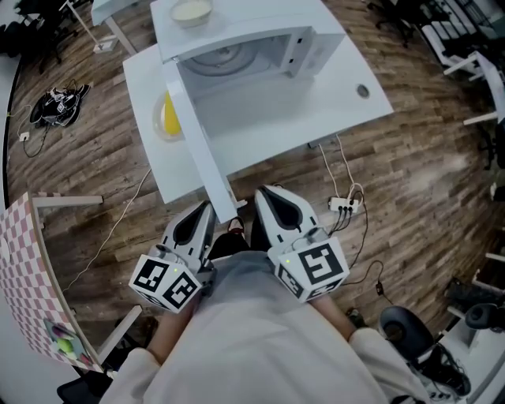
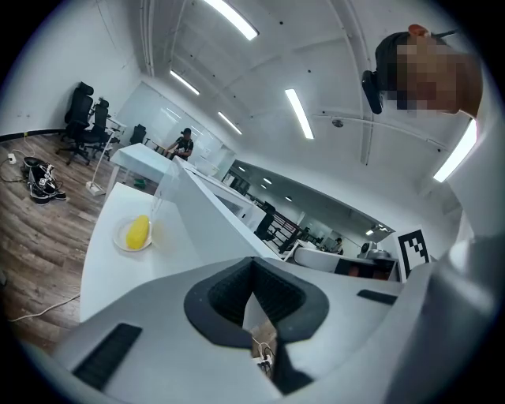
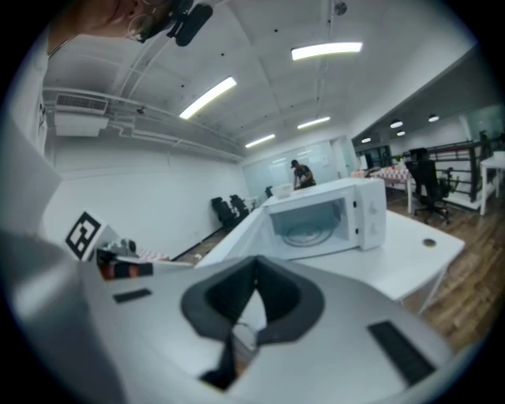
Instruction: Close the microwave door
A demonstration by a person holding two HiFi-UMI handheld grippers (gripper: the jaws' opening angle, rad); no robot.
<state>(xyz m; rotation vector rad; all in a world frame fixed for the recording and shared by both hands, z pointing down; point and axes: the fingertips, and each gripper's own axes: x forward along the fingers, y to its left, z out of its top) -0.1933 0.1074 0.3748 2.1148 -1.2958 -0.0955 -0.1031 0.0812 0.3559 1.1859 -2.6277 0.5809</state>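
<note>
Microwave door wide open, both grippers clenched and empty

The microwave [image 1: 260, 47] sits on the white table [image 1: 347, 95], and its door [image 1: 197, 134] swings right out from the left side of the oven towards the person, the cavity and turntable on show. The left gripper [image 1: 207, 207] and right gripper [image 1: 264, 193] hover at the door's free end, one on each side, jaws pressed together with nothing between them. Whether either touches the door can't be told. A plate [image 1: 158, 126] with something yellow sits left of the microwave, behind the door, and a bowl [image 1: 192, 11] rests on top of the oven.
</note>
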